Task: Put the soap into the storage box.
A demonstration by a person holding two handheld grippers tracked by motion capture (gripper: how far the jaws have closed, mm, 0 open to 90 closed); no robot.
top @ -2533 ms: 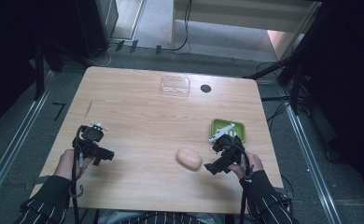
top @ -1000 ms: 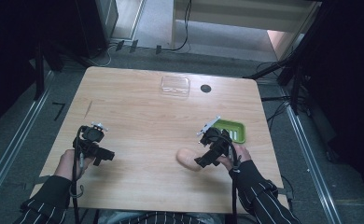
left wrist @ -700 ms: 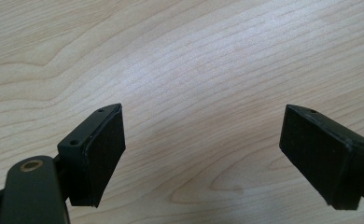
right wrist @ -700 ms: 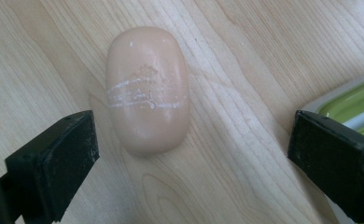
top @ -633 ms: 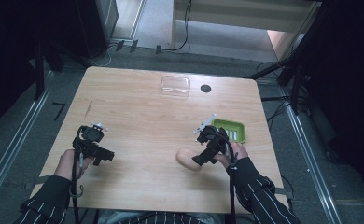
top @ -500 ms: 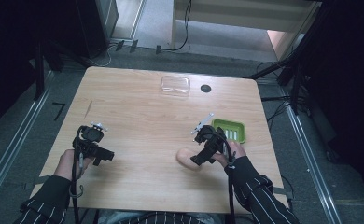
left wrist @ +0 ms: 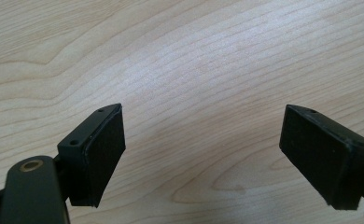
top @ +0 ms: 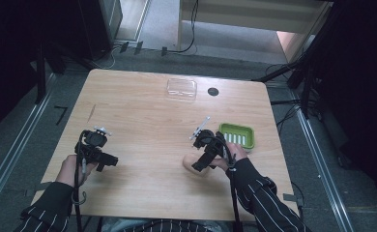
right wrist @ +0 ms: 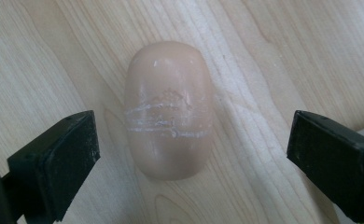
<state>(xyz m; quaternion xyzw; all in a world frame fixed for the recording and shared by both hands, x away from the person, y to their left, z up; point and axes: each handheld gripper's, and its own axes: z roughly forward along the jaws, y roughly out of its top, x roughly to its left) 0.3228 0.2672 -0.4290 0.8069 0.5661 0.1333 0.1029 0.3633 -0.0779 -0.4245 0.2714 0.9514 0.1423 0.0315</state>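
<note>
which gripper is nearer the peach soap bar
Right. The right gripper hangs open directly over the soap bar; the left gripper sits far off over bare table.

High view overlooks table (top: pixel 143 116); gripper views hang close, probably angled downward

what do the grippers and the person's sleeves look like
Both grippers, left gripper and right gripper, are black, each with two flat rectangular jaws faced with dark pads and small screw holes. A black cable trails from the right one. The sleeves are dark with thin white pinstripes.
</note>
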